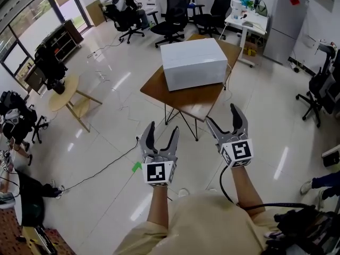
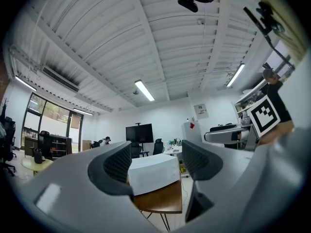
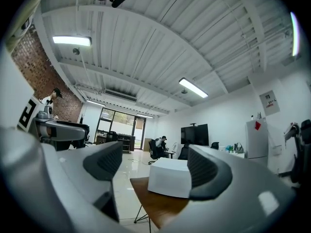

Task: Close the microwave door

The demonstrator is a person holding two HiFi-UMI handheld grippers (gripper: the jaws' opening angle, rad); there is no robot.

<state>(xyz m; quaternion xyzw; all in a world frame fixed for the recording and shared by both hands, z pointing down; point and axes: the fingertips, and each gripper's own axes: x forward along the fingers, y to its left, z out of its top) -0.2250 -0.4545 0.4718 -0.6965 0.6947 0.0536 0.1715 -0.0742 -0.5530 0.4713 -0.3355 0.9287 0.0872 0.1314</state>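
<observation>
White microwave (image 1: pixel 193 62) lies straight ahead, well apart; right tool (image 1: pixel 221 113) is nearer than left tool (image 1: pixel 162 127), both spread, empty.

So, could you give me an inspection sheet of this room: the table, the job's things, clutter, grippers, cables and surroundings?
Surface: brown wooden table on thin black legs.
Job's things: white box-shaped microwave on the table; only plain white sides show, so whether the door is open or closed cannot be told.
Clutter: nothing seen beside the microwave.
Grippers: left gripper and right gripper held short of the table, jaws apart, nothing between them.
Cables: black cable across the white tiled floor.
Surroundings: black office chairs, seated person, round pale wooden side table.
</observation>
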